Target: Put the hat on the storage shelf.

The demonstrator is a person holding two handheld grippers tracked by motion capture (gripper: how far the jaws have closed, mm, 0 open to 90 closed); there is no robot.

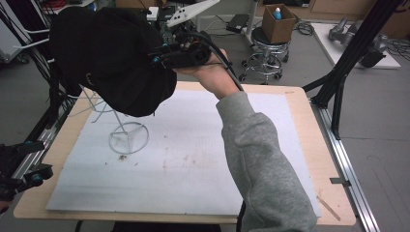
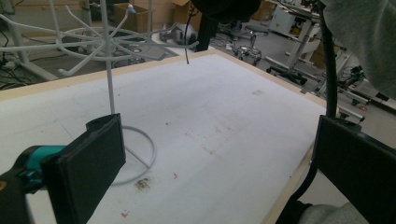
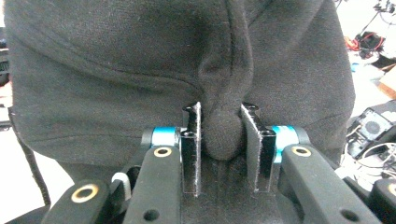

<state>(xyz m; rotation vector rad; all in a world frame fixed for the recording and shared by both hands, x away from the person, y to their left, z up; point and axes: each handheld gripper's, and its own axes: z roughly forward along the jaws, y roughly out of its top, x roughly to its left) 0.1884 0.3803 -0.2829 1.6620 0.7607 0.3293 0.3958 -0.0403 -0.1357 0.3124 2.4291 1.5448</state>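
A black cloth garment (image 1: pixel 106 53) hangs in the air over the back left of the table. My right gripper (image 1: pixel 159 55) is shut on a fold of it; in the right gripper view that fold (image 3: pixel 224 135) bulges between the two jaws of the right gripper (image 3: pixel 220 135). Under the garment stands a white wire rack (image 1: pixel 128 137) with a ring base, a thin pole (image 2: pixel 110 88) and radiating hooks, its top hidden by the cloth. My left gripper (image 1: pixel 24 169) waits at the table's left front edge, open and holding nothing (image 2: pixel 219 177).
A white foam mat (image 1: pixel 193 159) with brown stains covers the wooden table (image 1: pixel 300 96). Black frame struts (image 1: pixel 348 63) rise at the right rear. Behind the table, a stool carries a cardboard box (image 1: pixel 278 21). A grey sleeve (image 1: pixel 261 159) crosses the mat's right half.
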